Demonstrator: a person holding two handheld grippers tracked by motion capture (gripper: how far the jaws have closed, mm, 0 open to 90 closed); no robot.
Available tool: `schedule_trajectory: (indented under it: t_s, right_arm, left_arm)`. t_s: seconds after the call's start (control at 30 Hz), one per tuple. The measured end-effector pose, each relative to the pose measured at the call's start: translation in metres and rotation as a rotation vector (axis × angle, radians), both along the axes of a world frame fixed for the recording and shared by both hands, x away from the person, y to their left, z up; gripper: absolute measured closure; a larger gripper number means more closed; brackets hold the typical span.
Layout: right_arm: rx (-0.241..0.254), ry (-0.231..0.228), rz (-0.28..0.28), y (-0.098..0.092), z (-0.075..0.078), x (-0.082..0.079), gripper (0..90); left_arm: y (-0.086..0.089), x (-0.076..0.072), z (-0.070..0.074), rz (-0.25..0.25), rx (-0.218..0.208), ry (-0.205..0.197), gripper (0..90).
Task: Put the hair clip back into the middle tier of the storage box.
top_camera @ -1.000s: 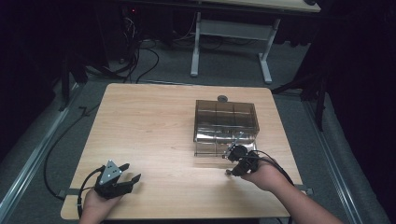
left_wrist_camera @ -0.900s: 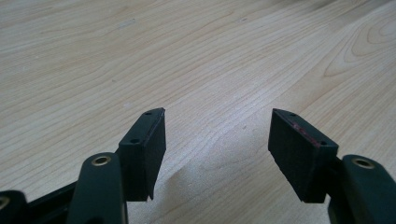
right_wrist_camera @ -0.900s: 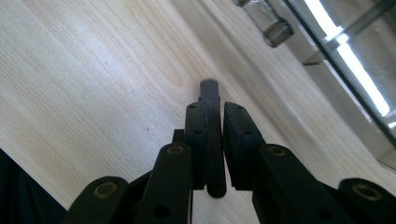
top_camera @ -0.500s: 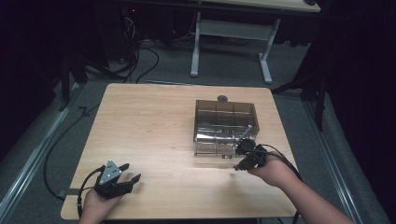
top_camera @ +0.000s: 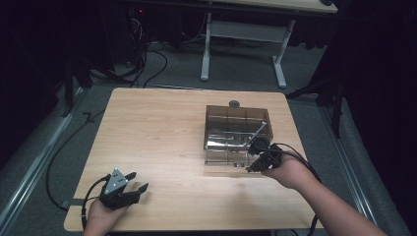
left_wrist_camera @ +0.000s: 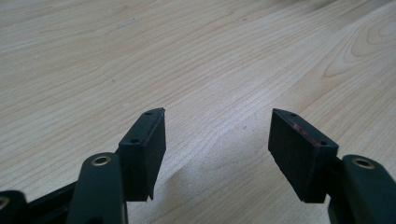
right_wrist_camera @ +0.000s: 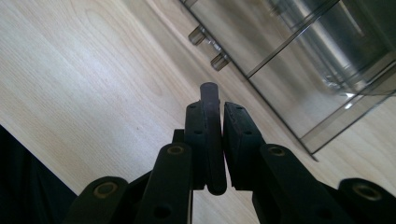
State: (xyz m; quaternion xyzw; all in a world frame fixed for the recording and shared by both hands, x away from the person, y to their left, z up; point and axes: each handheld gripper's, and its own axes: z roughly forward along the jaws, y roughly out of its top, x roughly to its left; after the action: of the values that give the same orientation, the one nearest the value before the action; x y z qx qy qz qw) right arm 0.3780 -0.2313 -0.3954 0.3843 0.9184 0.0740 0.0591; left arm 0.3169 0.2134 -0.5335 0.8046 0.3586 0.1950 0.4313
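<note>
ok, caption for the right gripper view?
Right tongs shut on a thin dark disc, beside the clear compartment box on the wooden table.

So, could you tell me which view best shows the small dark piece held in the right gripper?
The right gripper view: the dark piece sits close up, clamped edge-on between the right gripper jaws. In the high view, that gripper is too small to make the piece out.

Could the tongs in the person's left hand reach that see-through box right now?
Probably yes: the left tongs are open, with bare table between them and the clear box. The right tongs sit beside it.
</note>
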Motion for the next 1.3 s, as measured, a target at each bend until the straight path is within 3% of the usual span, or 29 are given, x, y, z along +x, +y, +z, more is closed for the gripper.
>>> schedule_trajectory:
  t_s: [0.13, 0.4, 0.63, 0.97, 1.07, 1.13, 1.3]
  right_arm:
    - [-0.007, -0.009, 0.001, 0.003, 0.014, 0.009, 80.5]
    - [-0.026, -0.022, 0.002, 0.012, 0.018, 0.024, 80.5]
    - [-0.033, -0.011, 0.005, 0.023, 0.002, 0.048, 80.5]
    - [-0.028, -0.003, 0.028, 0.038, -0.021, 0.068, 80.5]
    - [0.002, -0.008, 0.011, 0.041, -0.020, 0.071, 80.5]
    - [0.007, -0.021, 0.034, 0.039, -0.020, 0.073, 80.5]
    - [0.005, -0.011, 0.009, 0.035, -0.027, 0.070, 80.4]
  left_arm:
    - [0.000, 0.000, 0.000, -0.001, -0.001, 0.001, 37.2]
    - [0.001, 0.000, 0.000, 0.001, -0.005, -0.002, 37.2]
    - [0.001, 0.000, 0.000, 0.003, -0.011, -0.002, 37.2]
    - [0.002, -0.001, 0.000, 0.003, -0.012, -0.002, 37.1]
    - [0.002, -0.001, 0.000, 0.002, -0.014, 0.001, 37.1]
    - [0.002, -0.001, 0.000, 0.002, -0.014, 0.001, 37.1]
    - [0.002, -0.001, 0.000, 0.003, -0.015, -0.001, 37.1]
